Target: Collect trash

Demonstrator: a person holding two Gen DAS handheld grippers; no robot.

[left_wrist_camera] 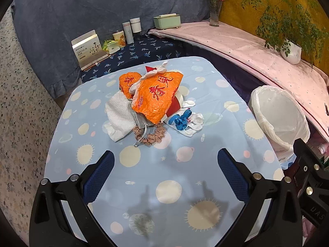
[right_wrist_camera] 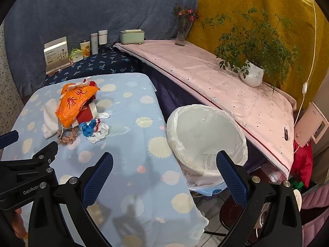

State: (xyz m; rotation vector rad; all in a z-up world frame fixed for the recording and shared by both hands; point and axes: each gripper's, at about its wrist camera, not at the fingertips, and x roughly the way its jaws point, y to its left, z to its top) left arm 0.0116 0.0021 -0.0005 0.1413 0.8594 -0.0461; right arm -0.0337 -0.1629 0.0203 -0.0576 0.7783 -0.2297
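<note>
A heap of trash lies mid-table: an orange plastic bag over a red-and-white box, a white paper towel, a brown scrunchie, blue ribbon and white scraps. The heap also shows in the right wrist view, with the orange bag on top. A bin lined with a white bag stands off the table's right edge. My left gripper is open and empty, short of the heap. My right gripper is open and empty, near the bin.
The table has a light blue planet-print cloth. Behind it a dark blue surface holds a box, tins and bottles. A pink-covered shelf on the right carries a potted plant, vase and green box.
</note>
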